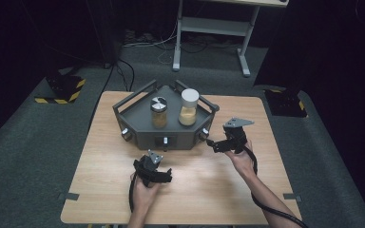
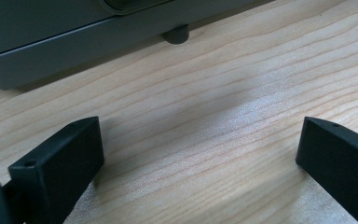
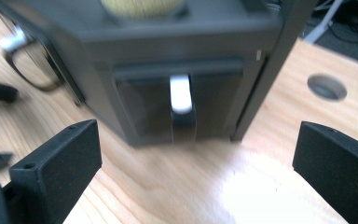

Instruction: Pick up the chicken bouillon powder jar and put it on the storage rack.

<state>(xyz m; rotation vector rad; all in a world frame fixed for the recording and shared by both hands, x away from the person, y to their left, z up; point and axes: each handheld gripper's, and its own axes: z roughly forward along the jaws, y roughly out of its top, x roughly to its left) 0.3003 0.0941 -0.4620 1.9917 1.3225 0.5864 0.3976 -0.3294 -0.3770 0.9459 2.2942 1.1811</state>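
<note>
A dark grey angular stand (image 1: pixel 138 111) sits at the back middle of the wooden table (image 1: pixel 100 190). On it stand two jars of yellowish grains: one with a grey patterned lid (image 1: pixel 159 112), one taller with a white lid (image 1: pixel 188 107). My right gripper (image 1: pixel 217 144) is open, close to the stand's front-right face. In the right gripper view the open gripper (image 3: pixel 198 140) faces a white-tipped knob (image 3: pixel 182 98) on that face. My left gripper (image 1: pixel 160 173) hovers low in front of the stand, open (image 2: pixel 198 140) over bare wood, with the stand's base (image 2: pixel 51 51) just ahead.
Small knobs show on the stand's front faces (image 1: pixel 165 141) (image 1: pixel 126 134). A white desk frame (image 1: pixel 214 26) and cables lie on the floor behind the table. Hazard-striped blocks (image 1: pixel 64 88) (image 1: pixel 285 102) flank the table. A round hole (image 3: pixel 327 87) pierces the tabletop.
</note>
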